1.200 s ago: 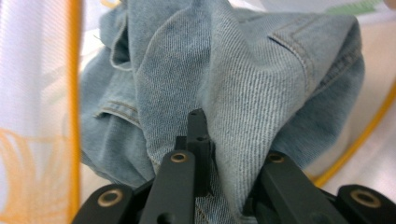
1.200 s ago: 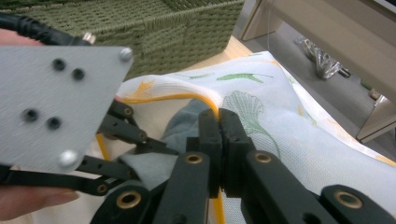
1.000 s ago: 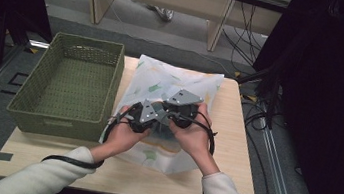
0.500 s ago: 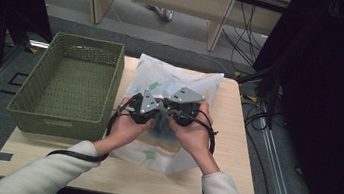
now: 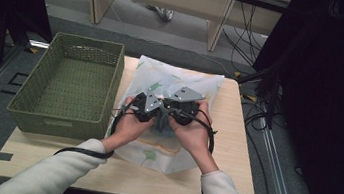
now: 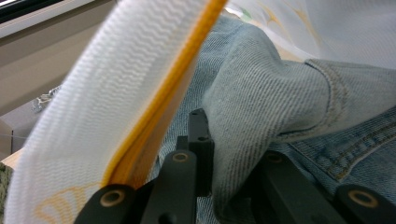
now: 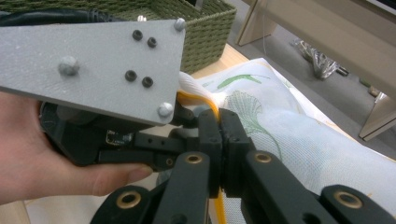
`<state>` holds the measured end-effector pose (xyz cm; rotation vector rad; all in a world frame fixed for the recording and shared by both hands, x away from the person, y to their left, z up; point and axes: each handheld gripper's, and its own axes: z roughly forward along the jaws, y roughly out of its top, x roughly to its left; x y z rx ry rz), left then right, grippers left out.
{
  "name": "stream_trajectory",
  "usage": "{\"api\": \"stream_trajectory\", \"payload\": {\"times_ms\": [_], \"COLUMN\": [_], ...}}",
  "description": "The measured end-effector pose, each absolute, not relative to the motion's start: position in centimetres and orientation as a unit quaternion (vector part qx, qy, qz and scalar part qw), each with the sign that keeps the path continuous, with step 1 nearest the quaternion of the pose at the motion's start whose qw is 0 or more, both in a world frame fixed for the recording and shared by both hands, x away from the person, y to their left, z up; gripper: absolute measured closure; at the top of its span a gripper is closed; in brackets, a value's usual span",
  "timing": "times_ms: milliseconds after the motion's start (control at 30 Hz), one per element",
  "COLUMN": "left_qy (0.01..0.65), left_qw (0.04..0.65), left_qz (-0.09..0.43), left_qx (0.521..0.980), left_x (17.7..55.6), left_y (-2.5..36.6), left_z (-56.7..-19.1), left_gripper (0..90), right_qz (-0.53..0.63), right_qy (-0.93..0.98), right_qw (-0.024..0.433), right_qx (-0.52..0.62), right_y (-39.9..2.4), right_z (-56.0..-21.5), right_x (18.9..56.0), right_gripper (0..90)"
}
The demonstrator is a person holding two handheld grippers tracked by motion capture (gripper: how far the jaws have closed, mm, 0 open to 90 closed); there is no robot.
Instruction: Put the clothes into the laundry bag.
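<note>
The laundry bag (image 5: 176,85), a white mesh one with green leaf prints and an orange zipper edge, lies in the middle of the wooden surface (image 5: 233,150), just right of the green woven basket (image 5: 68,83). Both hands meet over its middle. The left gripper (image 6: 229,186) has its fingers clamped on a fold of the jeans (image 6: 280,102) that sit in the bag's mouth, with the orange-trimmed mesh edge (image 6: 154,98) hanging right beside them. The right gripper (image 7: 219,135) has its fingers pinched flat on that orange edge of the bag.

Stuff that could go sideways, as I see it:

- The denim fold looks thick and the left fingers only have a bit of it. A hard tug could let it slip out, and the jeans would slump back in or bunch up in the opening.
- The right fingers grip a thin zipper strip. If the two hands pull against each other too sharply, the mesh could pop free and the opening would collapse over the jeans.
- The grippers are nearly touching, cables trailing below. They could bump or snag.
- The bag is light and nothing pins it down, so it could just drag across the surface, maybe toward the basket, instead of letting go of the jeans.
</note>
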<state>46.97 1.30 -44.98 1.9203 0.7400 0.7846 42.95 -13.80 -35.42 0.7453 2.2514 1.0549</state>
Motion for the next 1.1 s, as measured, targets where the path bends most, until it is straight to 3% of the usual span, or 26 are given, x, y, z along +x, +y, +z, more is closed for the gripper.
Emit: {"api": "stream_trajectory", "payload": {"times_ms": [167,400,567,800,1100], "left_qy": [0.285,0.256,0.23,0.212,0.231], "left_qw": [0.467,0.479,0.491,0.499,0.461], "left_qz": [0.306,0.288,0.281,0.292,0.279], "left_qx": [0.779,0.789,0.792,0.788,0.81], "left_x": [46.6,44.5,42.2,40.3,43.3], "left_y": [1.6,2.8,3.3,3.2,1.8], "left_z": [-44.9,-44.4,-44.0,-43.9,-45.8], "left_gripper": [76.5,54.5,53.3,75.0,83.9], "right_qz": [0.39,0.387,0.386,0.385,0.384], "right_qy": [0.835,0.835,0.835,0.835,0.837], "right_qw": [0.267,0.271,0.273,0.271,0.267], "right_qx": [0.283,0.282,0.283,0.284,0.284], "right_y": [-13.9,-14.2,-14.3,-14.3,-14.3], "right_z": [-35.5,-35.5,-35.5,-35.5,-35.6], "right_x": [43.0,43.1,43.1,43.2,43.1], "right_gripper": [90.0,90.0,90.0,90.0,90.0]}}
